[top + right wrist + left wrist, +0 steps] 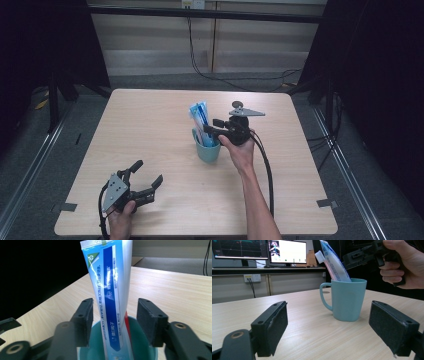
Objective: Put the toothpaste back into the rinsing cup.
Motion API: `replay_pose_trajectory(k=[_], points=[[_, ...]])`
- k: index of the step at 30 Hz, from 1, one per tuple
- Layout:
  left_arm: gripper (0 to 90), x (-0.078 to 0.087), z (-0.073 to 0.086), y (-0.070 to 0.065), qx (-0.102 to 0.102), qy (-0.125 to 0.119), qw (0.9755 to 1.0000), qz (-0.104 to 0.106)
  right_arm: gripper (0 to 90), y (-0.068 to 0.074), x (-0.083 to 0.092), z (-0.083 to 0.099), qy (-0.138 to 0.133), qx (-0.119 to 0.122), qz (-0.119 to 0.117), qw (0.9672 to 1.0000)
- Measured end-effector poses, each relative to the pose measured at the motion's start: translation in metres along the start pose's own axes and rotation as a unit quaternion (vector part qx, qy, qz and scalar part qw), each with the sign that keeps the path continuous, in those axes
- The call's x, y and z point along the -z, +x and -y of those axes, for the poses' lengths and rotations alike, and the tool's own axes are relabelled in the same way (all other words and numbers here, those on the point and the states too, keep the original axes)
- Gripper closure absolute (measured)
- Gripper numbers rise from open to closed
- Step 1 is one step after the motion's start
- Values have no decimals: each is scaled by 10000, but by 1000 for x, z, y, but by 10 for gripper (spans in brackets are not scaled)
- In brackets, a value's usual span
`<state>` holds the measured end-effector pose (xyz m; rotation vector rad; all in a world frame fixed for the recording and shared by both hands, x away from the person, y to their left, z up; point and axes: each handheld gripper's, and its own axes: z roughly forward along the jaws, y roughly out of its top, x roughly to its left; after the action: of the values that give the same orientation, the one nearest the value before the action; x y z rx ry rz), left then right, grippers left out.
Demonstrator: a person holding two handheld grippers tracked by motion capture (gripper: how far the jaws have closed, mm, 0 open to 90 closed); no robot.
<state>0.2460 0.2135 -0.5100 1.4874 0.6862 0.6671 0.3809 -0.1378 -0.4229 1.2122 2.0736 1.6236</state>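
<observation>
Pale wood-grain tabletop (165, 125) under dim light, dark curtains on both sides, 2 lit monitors (264, 251) on a bench at the back in the left gripper view.

Near the table's middle: teal plastic mug with a handle (207, 150), holding a blue-and-white toothpaste tube (111, 297) and a white-headed toothbrush (320, 256). Tube upright, long axis leaning slightly, crimped end up, base down inside the mug.

Right gripper (113, 322) poised just over the mug's rim, jaws apart on either side of the tube, pads clear of it with a gap on both sides. No grip on the tube. Left gripper (329, 325) resting low at the near left edge of the table, jaws spread wide with nothing between them, pointed at the mug from well apart.

Key relation: tube standing straight between the right jaws, running up and away along their line of sight; right hand (240, 150) far nearer than the left. Probably a release into the mug, with a straight lift clear as the next move.

Writing on the tube: a recycling mark in a green corner patch, plus columns of small Chinese characters on the blue band, too fine to read. No legible brand name.
</observation>
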Motion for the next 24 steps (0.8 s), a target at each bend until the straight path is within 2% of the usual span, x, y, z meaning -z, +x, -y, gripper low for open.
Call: replay_pose_trajectory(k=[5, 7, 12, 24], points=[[155, 0, 0, 0, 2, -3, 10000, 3, 381, 0, 1, 0, -27, -46, -26, 10000], [155, 0, 0, 0, 8, -9, 10000, 4, 309, 0, 2, 0, -37, -37, -11, 10000], [155, 0, 0, 0, 9, -10, 10000, 6, 225, 2, 6, -1, -134, -118, -3, 9998], [155, 0, 0, 0, 1, -1, 10000, 6, 164, 4, 22, -5, -182, -57, 205, 9996]])
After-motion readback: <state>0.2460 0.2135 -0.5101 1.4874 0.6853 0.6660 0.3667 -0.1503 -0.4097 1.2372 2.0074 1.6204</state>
